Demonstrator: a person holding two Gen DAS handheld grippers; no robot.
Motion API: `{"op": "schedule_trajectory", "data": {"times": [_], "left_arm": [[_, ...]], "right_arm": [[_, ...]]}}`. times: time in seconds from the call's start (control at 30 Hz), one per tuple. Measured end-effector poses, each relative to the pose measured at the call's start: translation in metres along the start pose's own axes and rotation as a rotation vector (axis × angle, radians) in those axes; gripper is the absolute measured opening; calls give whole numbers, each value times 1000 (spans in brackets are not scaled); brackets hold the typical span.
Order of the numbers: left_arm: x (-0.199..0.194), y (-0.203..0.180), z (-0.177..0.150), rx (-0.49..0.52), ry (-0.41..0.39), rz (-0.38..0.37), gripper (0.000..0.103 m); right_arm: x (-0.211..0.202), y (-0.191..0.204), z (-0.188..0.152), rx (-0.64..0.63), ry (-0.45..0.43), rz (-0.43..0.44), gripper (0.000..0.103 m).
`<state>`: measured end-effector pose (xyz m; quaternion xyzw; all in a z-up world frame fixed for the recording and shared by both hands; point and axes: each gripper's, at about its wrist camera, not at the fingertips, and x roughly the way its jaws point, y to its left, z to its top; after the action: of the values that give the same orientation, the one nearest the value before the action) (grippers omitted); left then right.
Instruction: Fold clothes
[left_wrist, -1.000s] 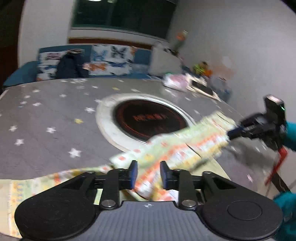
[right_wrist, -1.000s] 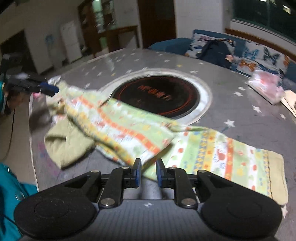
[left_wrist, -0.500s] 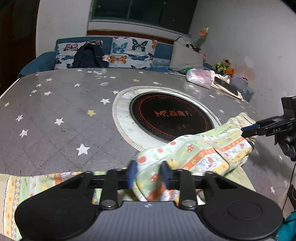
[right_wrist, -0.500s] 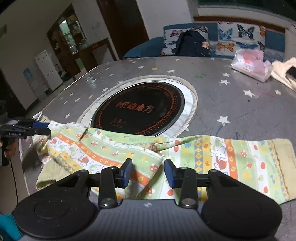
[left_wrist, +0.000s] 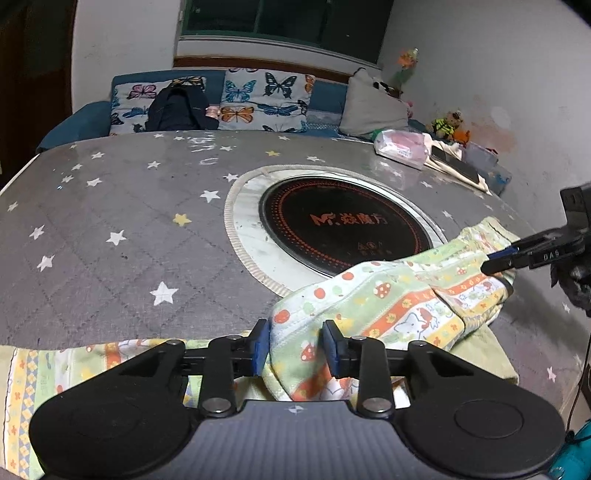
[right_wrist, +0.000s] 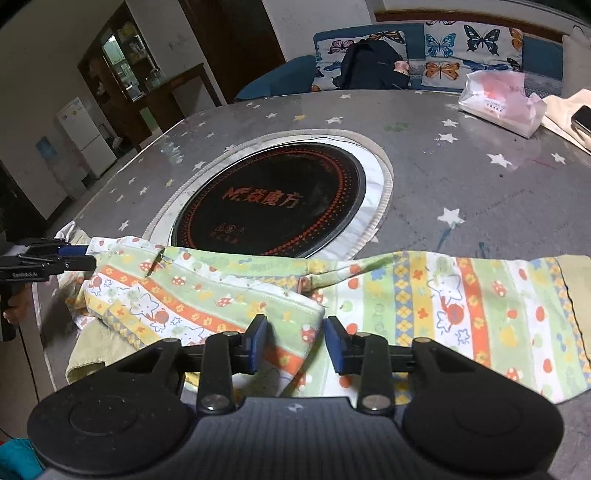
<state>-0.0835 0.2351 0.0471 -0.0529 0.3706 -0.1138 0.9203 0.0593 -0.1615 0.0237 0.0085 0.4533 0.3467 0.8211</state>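
Patterned children's trousers (right_wrist: 436, 295), green with orange and yellow stripes, lie along the near side of the star-printed table (right_wrist: 424, 177). One half is folded back over the other (right_wrist: 192, 291). My right gripper (right_wrist: 295, 343) is open, and the corner of that folded layer lies loose between its fingers. In the left wrist view the trousers (left_wrist: 399, 302) also lie between the spread fingers of my open left gripper (left_wrist: 295, 350). Each gripper shows in the other's view at the far end of the cloth: the right gripper (left_wrist: 495, 260) and the left gripper (right_wrist: 86, 256).
A round black induction hob (right_wrist: 269, 199) is set in the table's middle, just beyond the trousers. A pink tissue pack (right_wrist: 502, 99) and a phone on a cloth bag (right_wrist: 580, 118) sit at the far right. A sofa with butterfly cushions (left_wrist: 266, 99) stands behind the table.
Both grippers were shut on the trousers and carrying them across; both have since opened. The folded half now rests on the table, and the blur has stopped.
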Motion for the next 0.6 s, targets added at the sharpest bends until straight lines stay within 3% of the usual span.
{"op": "schedule_trajectory", "data": {"times": [0.1,0.17,0.2,0.4,0.6], "left_arm": [[0,-2,0,13,-4,-2,22],[-1,-4,1,26,-9,0,16],[-2,-6,1,35,-12,3,15],[-10,-16,22,119,-49,18,13],[0,-13,60,168,-84,56,12]], "right_arm": [[1,-2,-1,20,5,17,35],[0,-1,1,22,-6,21,26],[-2,-1,2,21,-18,22,15],[-15,22,23,-122,-56,-38,12],[-15,38,71,-243,-106,-91,12]]}}
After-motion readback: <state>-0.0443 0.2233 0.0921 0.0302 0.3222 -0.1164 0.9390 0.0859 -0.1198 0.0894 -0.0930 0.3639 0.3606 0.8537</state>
